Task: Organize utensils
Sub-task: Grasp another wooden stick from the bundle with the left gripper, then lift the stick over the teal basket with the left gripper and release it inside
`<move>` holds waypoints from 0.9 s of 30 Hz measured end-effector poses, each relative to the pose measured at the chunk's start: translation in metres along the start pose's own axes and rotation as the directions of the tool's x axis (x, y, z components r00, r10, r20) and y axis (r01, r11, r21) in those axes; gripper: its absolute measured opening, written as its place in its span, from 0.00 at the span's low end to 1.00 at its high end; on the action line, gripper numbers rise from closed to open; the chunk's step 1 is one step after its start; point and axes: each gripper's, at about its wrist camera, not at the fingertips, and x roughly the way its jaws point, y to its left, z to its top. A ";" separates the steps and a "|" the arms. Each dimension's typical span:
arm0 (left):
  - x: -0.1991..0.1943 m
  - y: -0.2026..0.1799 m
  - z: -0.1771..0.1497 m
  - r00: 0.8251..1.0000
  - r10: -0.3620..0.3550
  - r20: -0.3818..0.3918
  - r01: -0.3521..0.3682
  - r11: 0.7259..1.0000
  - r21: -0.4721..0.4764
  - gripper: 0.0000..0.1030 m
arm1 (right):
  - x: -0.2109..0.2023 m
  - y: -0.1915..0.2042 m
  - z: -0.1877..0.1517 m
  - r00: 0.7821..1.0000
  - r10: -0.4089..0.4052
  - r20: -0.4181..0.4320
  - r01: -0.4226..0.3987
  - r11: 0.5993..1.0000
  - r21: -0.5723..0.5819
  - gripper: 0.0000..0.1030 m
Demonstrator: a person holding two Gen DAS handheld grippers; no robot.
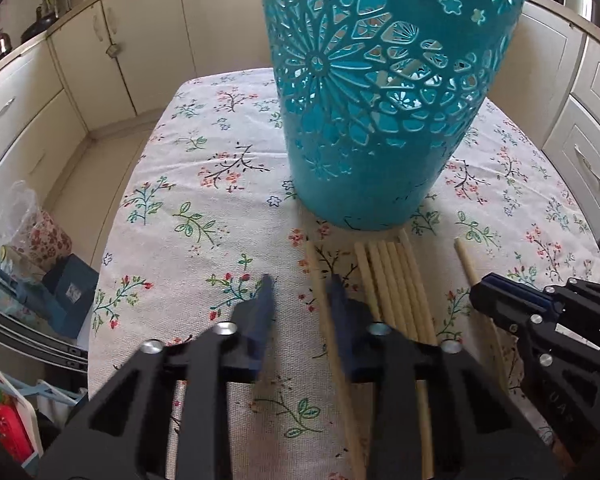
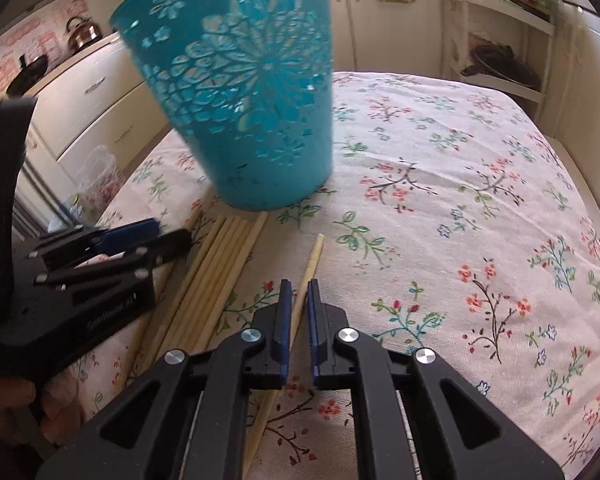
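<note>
Teal plastic, cut through with flower shapes, makes up the holder (image 1: 384, 92) that stands upright on the bench (image 1: 188, 200) under a floral cloth; everything else is placed from it. Just in front of its base lies a tight bundle of pale wooden chopsticks (image 1: 396, 284), side by side, their far tips almost touching the holder. One single chopstick (image 1: 328, 320) lies just left of the bundle, and the left hand-held gripper (image 1: 300, 280) hovers over it with its jaws spread wide, the right finger resting against or just above that stick (which of the two I cannot tell). Another loose chopstick (image 2: 310, 264) lies to the right of the bundle, and the right hand-held gripper (image 2: 299, 284) straddles it, jaws narrowed but a gap visible on each side.
</note>
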 end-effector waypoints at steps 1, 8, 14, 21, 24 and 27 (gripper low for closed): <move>0.000 0.000 0.001 1.000 -0.001 -0.012 0.001 1.000 0.002 0.22 | 0.000 0.001 0.001 1.000 0.003 -0.010 -0.003 1.000 -0.012 0.08; 0.008 0.001 0.017 0.997 0.001 -0.073 -0.003 1.000 -0.019 0.12 | 0.002 0.002 0.004 0.999 0.013 -0.039 -0.015 0.999 -0.045 0.08; 0.006 0.015 0.014 0.993 -0.049 -0.107 0.042 0.997 -0.072 0.07 | -0.002 -0.001 0.004 0.999 0.009 -0.051 -0.012 0.998 -0.055 0.09; 0.003 0.003 0.012 0.996 -0.002 -0.084 0.006 0.999 0.048 0.05 | 0.003 -0.002 0.001 0.999 0.010 -0.037 -0.011 0.999 -0.045 0.08; -0.017 0.020 0.009 0.998 -0.056 -0.036 0.055 0.998 -0.019 0.05 | 0.004 -0.004 -0.002 1.000 0.016 -0.015 -0.016 0.999 -0.028 0.07; -0.058 0.039 0.010 0.989 -0.125 0.082 0.132 0.988 -0.079 0.05 | 0.002 -0.006 -0.004 1.000 0.019 0.005 -0.019 1.000 -0.019 0.08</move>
